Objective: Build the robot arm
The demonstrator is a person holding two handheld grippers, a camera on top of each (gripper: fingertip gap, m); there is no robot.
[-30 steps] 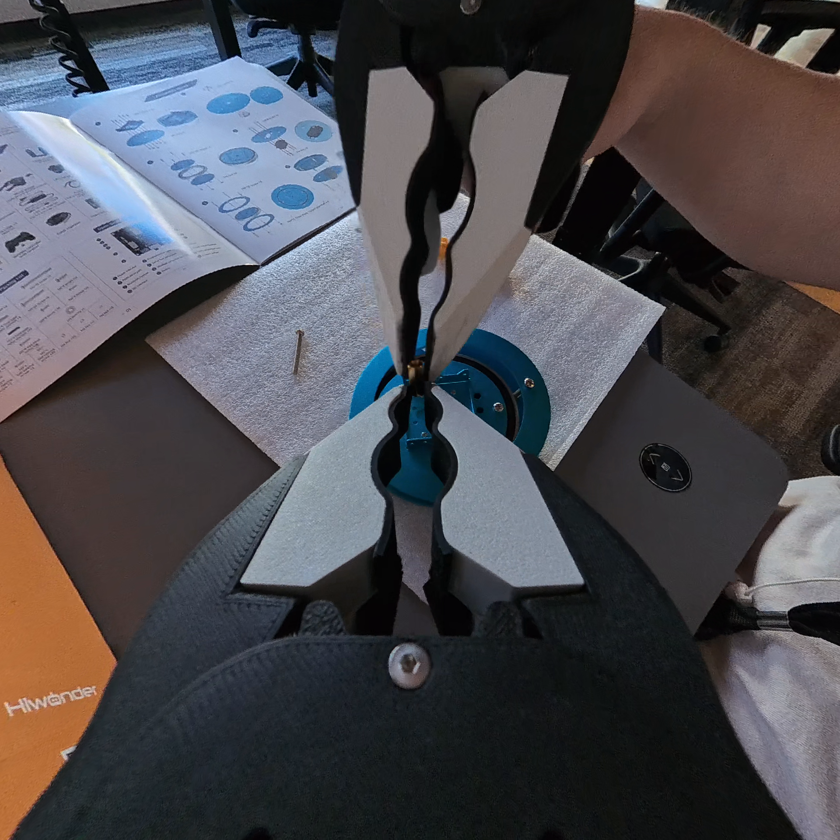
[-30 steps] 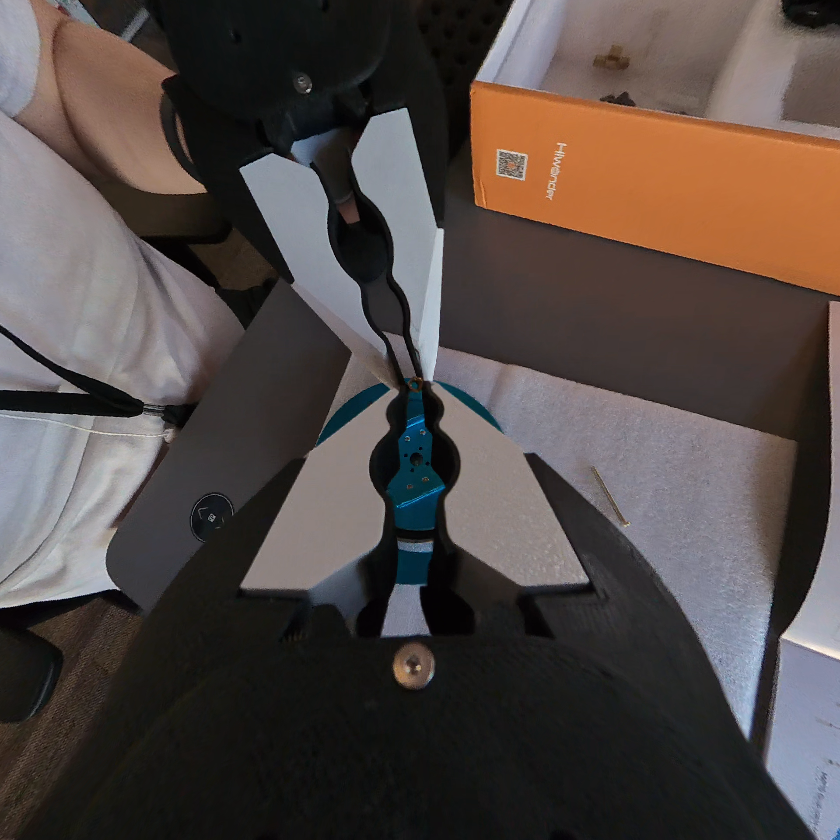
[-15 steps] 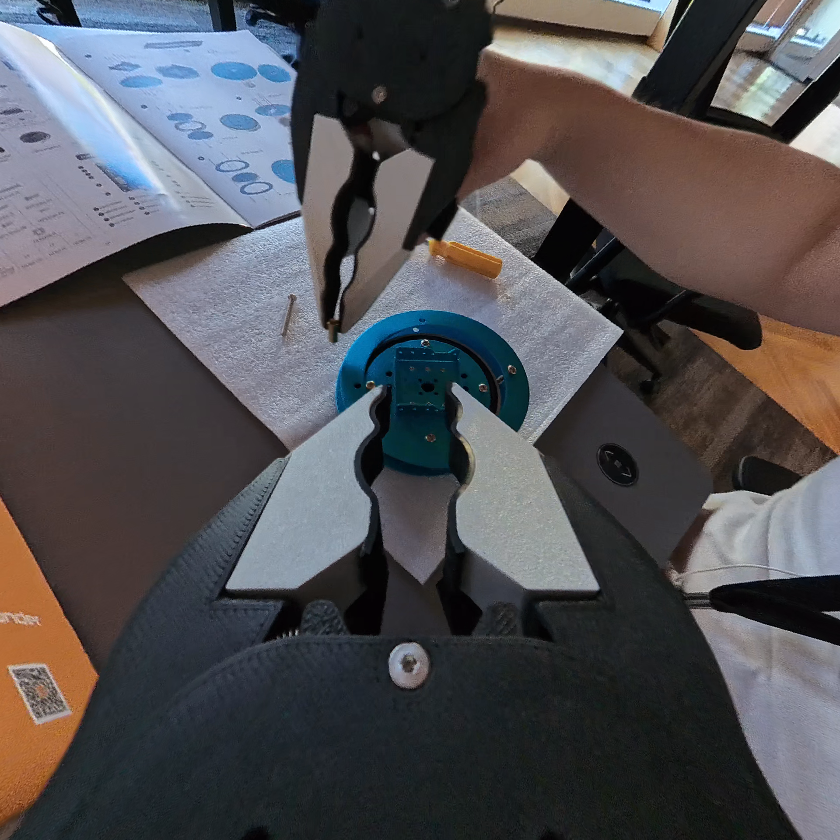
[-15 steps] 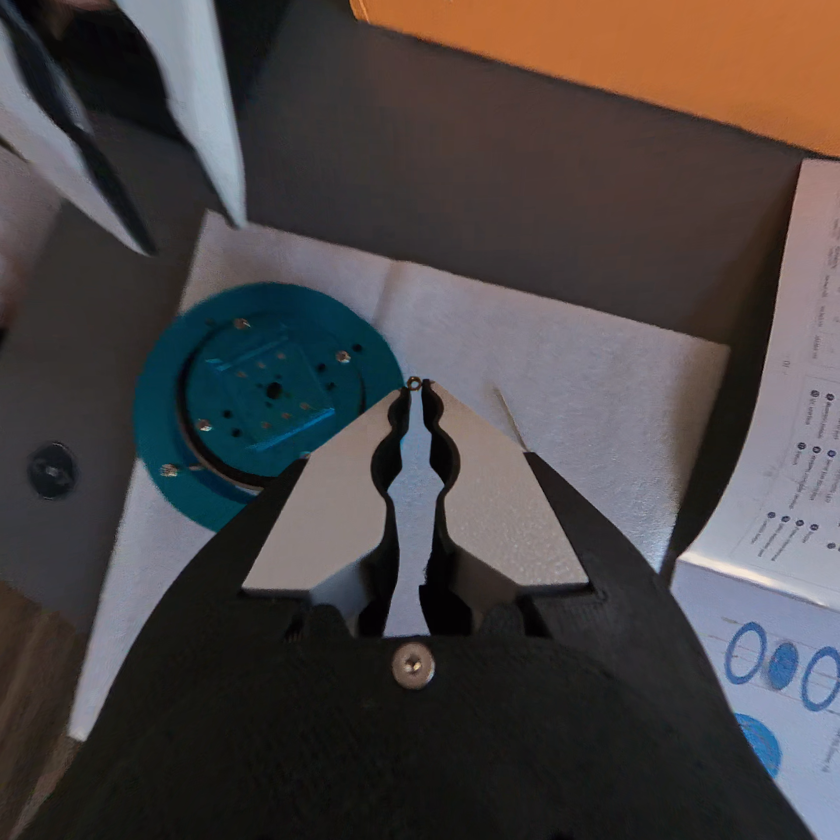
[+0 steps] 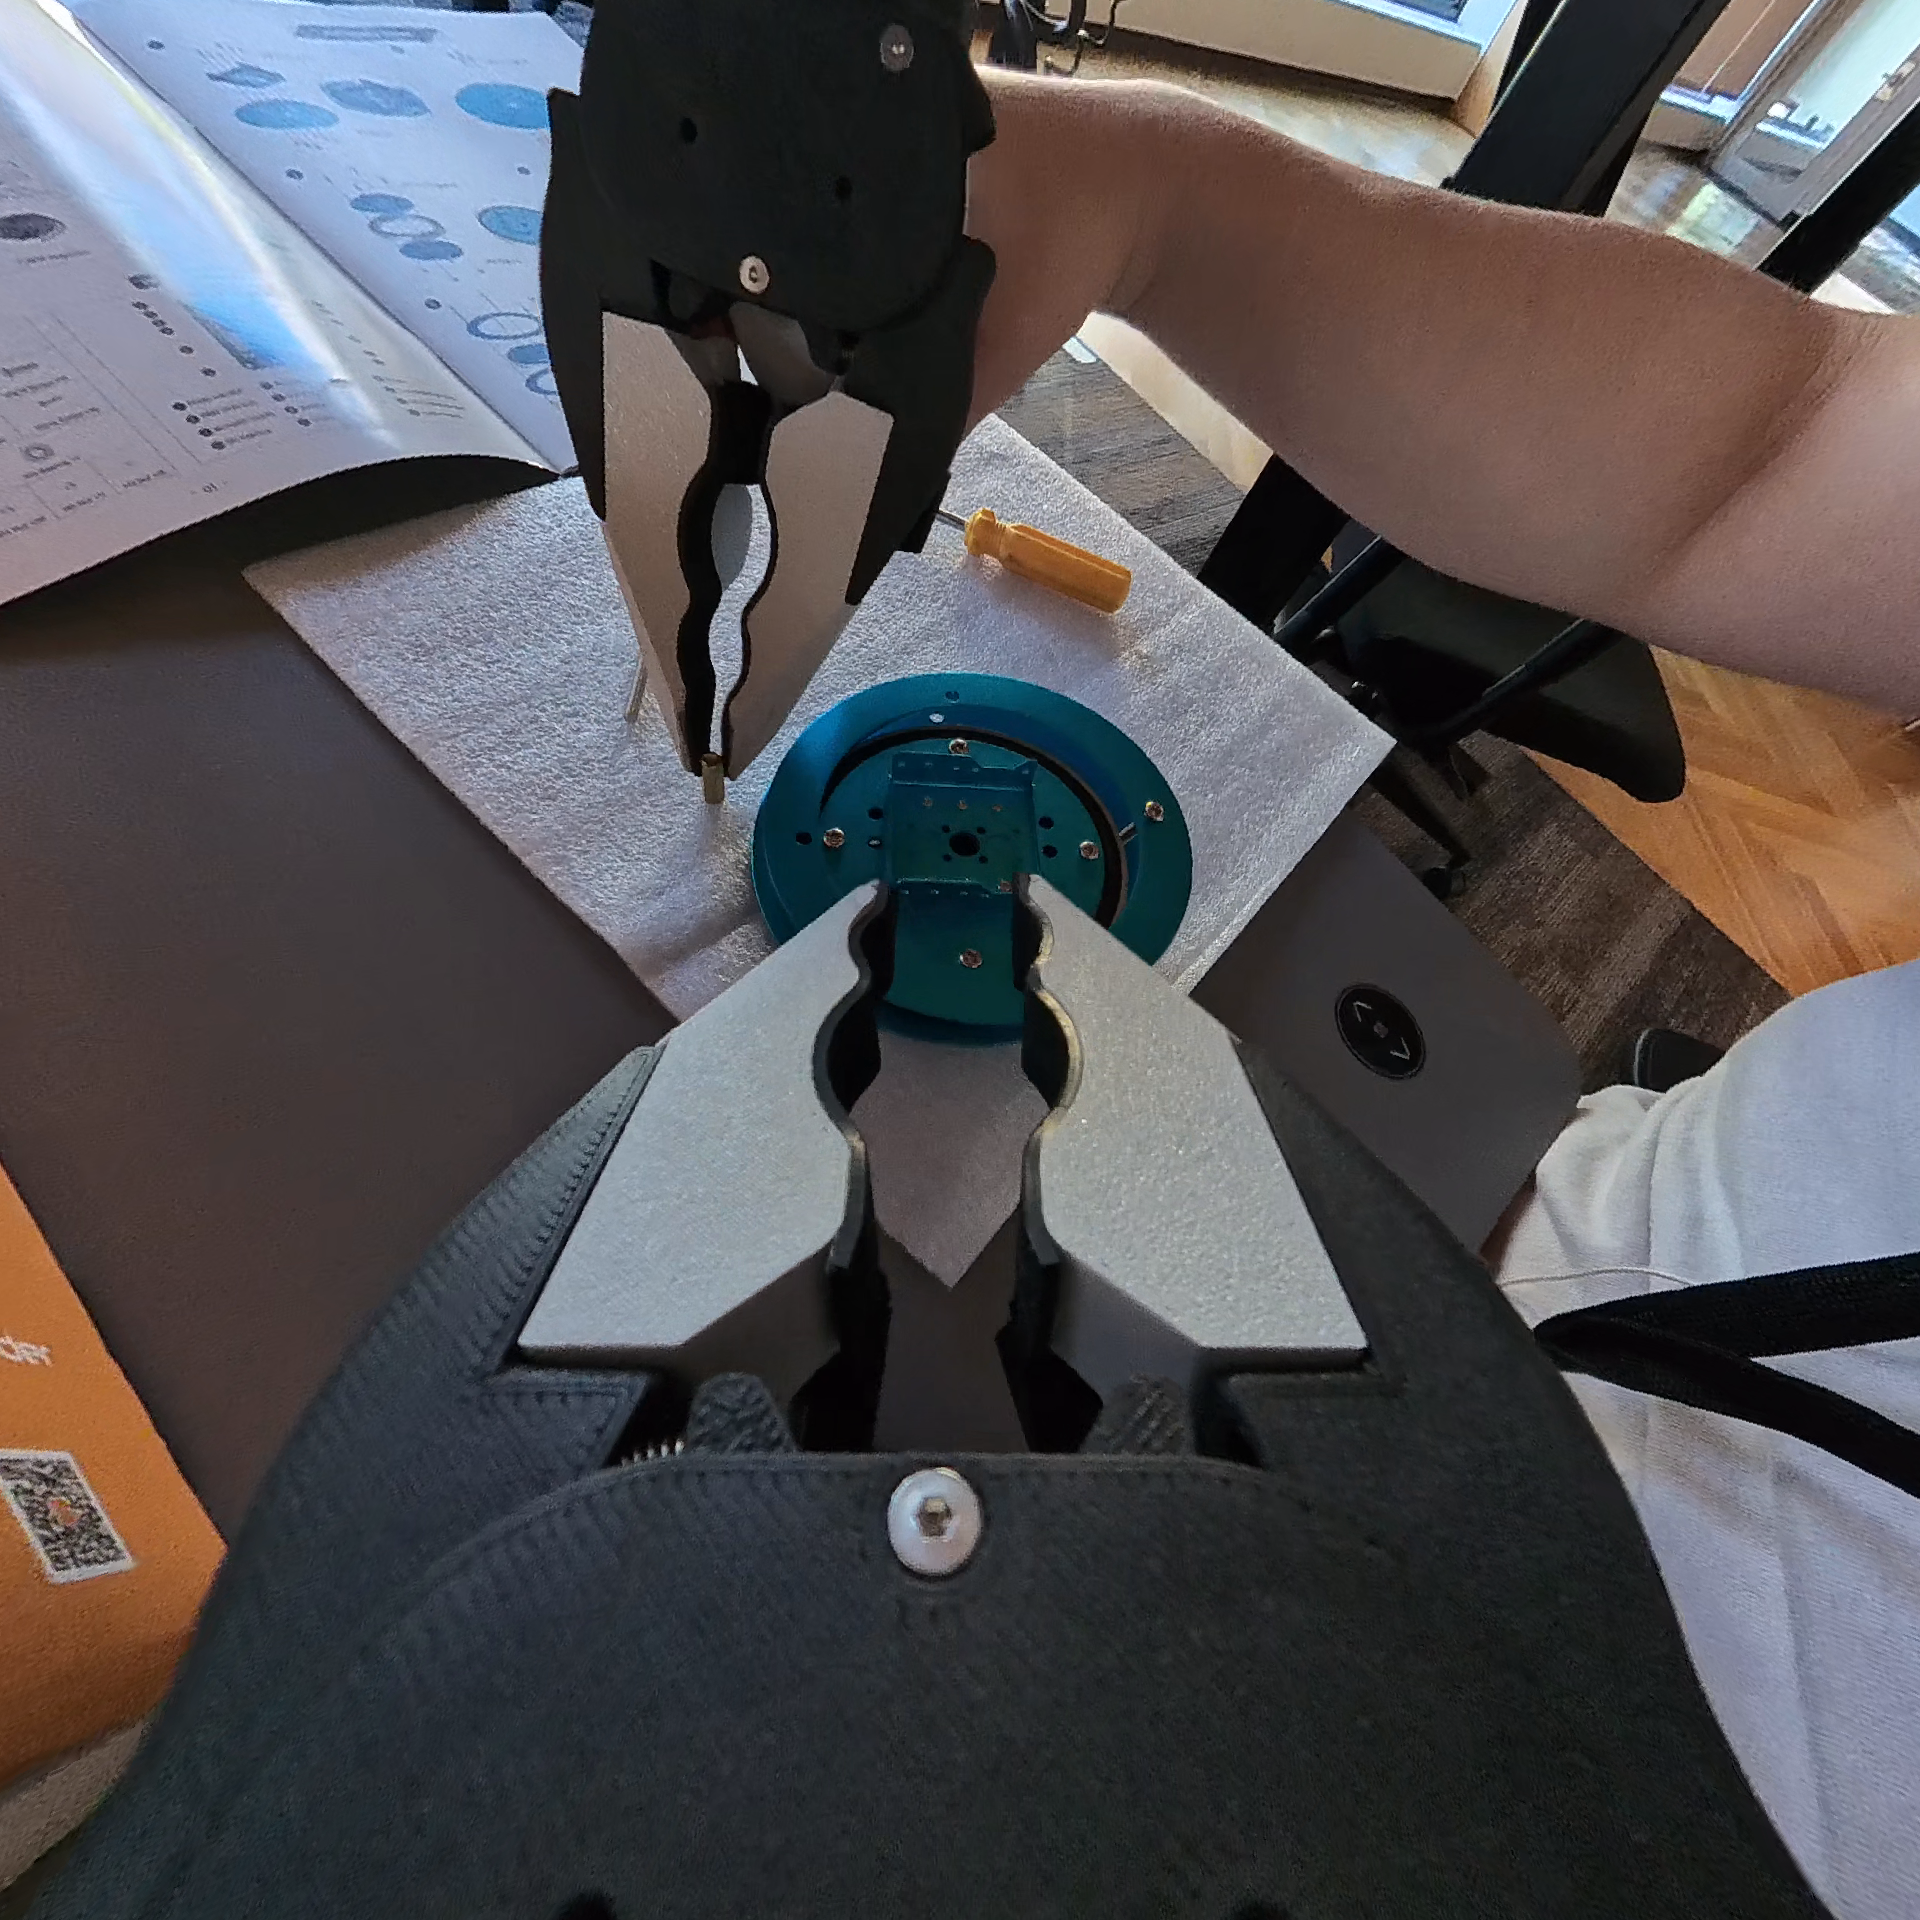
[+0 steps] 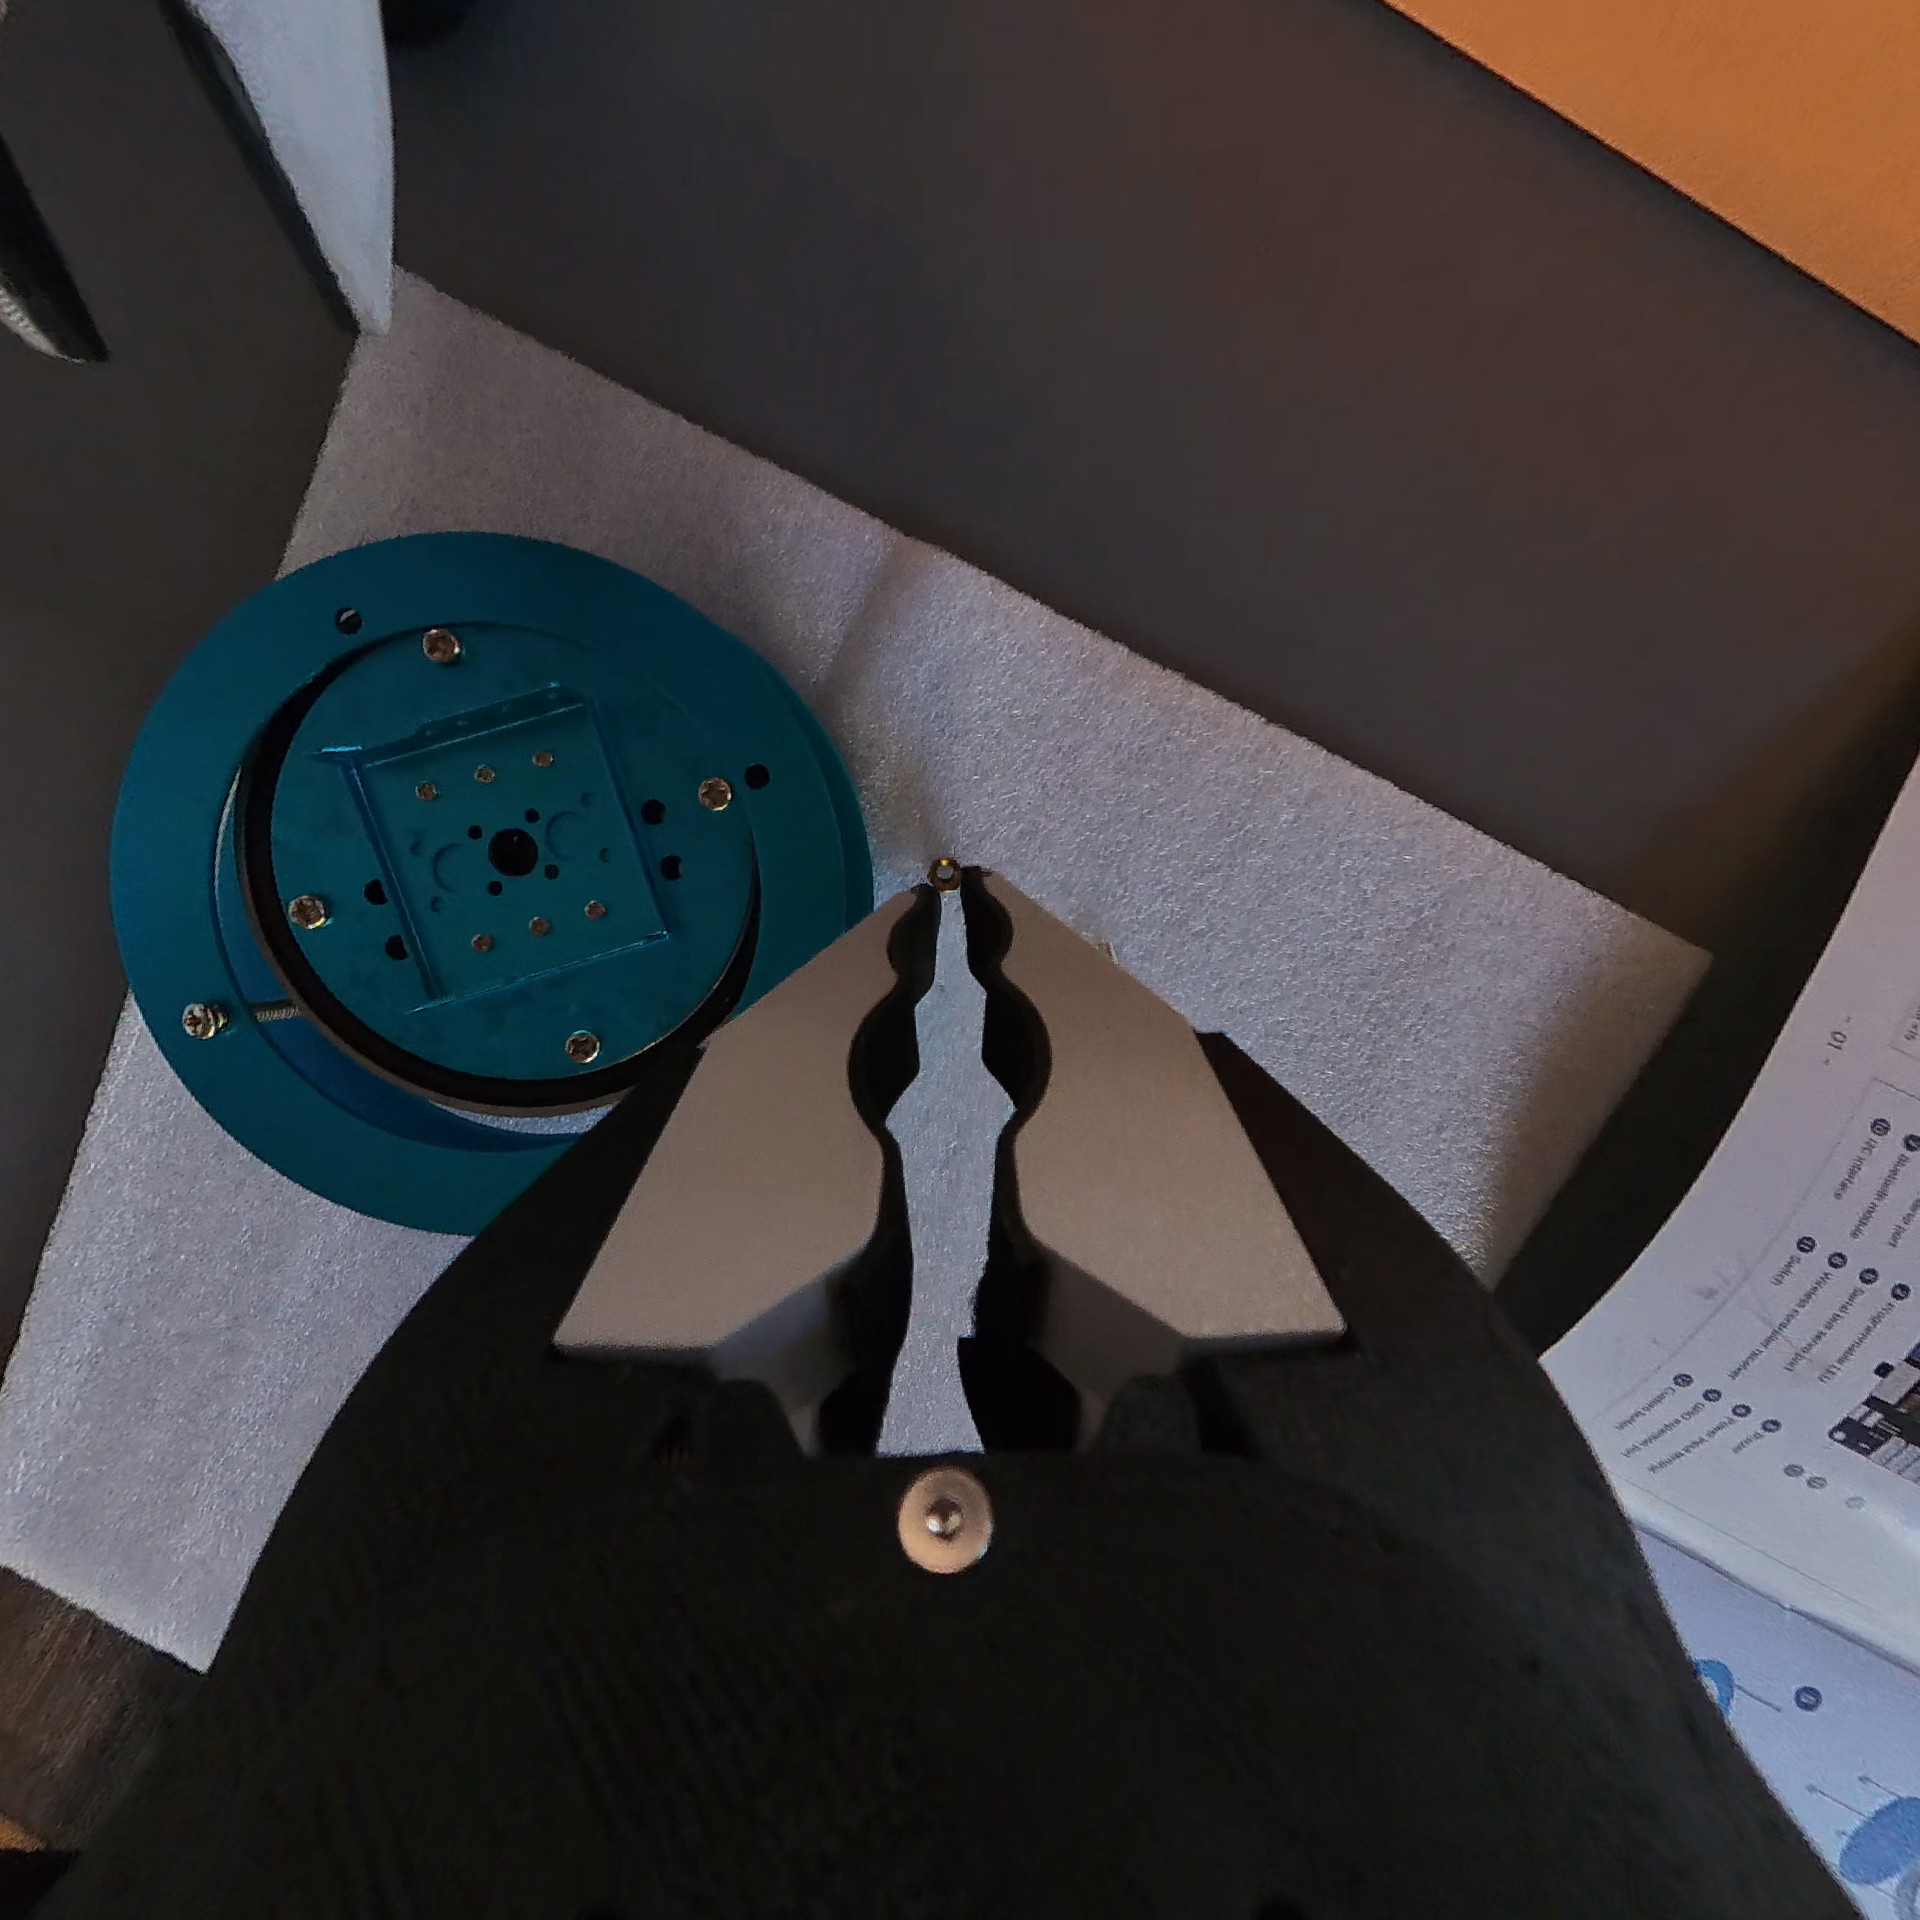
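A blue round metal base (image 5: 1143, 883) with a square blue bracket (image 5: 961, 821) screwed on its middle lies on a white foam sheet (image 5: 499, 623). My left gripper (image 5: 956, 902) is open and empty, its tips on either side of the bracket's near edge. My right gripper (image 6: 945, 891) is shut on a small brass standoff (image 6: 945, 875), held over the foam just right of the base (image 6: 488, 862). In the left wrist view the right gripper (image 5: 713, 764) points down with the standoff (image 5: 713, 781) at its tips, left of the base.
A yellow-handled screwdriver (image 5: 1049, 561) lies on the far foam. A long screw (image 5: 634, 696) lies behind the right gripper. An open manual (image 5: 260, 291) is at the far left, an orange box (image 5: 62, 1455) at the near left, and a desk control button (image 5: 1380, 1029) at the right. One gripper's finger ends stand about 11 cm off the other's. The yellow-handled screwdriver (image 5: 1049, 561) lies around 15 cm away from my right fingertips.
My left gripper opened and drew back from the bracket. My right gripper lifted off the base with the standoff and moved aside over the foam.
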